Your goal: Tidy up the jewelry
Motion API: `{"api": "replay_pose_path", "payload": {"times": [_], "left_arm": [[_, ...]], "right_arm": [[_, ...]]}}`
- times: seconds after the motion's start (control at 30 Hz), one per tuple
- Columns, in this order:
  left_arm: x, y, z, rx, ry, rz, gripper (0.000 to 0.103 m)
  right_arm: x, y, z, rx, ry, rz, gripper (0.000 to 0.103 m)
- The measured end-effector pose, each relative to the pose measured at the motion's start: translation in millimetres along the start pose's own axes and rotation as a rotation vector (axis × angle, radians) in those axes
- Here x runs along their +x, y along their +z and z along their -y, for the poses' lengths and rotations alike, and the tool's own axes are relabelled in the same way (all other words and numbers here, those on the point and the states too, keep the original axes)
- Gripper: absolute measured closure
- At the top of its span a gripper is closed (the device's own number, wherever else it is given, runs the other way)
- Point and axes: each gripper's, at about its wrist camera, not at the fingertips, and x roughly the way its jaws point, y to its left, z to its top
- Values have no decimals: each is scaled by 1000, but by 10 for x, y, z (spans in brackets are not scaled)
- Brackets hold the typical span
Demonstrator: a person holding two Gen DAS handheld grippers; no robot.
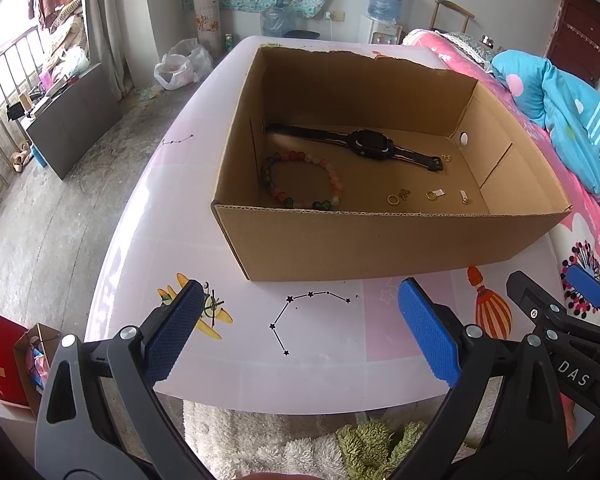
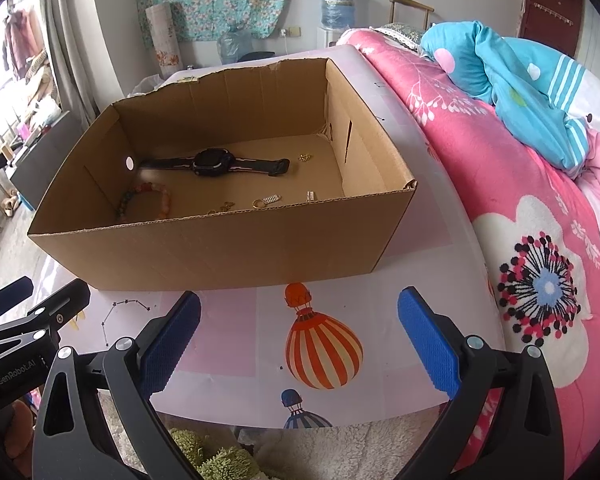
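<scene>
Left gripper (image 1: 300,332) and right gripper (image 2: 300,334) hover, jaws spread wide.

Pink printed table (image 1: 172,216) carries open cardboard box (image 1: 380,240), nothing else

Open cardboard box (image 1: 380,240) on the table (image 1: 188,200), set back from the near edge. Inside, watch (image 1: 366,143) stretched along the far wall; bead bracelet (image 1: 300,180) in front of it, at the left. Rings (image 1: 394,199) and small trinkets (image 1: 465,197) strung along the near wall, to the bracelet's right. Bed (image 2: 500,184) hard against the table's right side. Rug (image 1: 260,440) below the near edge.
</scene>
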Motion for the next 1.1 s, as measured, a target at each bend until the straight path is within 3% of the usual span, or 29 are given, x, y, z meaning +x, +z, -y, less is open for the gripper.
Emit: {"api": "replay_pose_path", "payload": {"times": [1.1], "left_arm": [[12, -21, 21, -4, 0, -10, 9]], "right_arm": [[-3, 5, 20, 2, -2, -7, 7]]}}
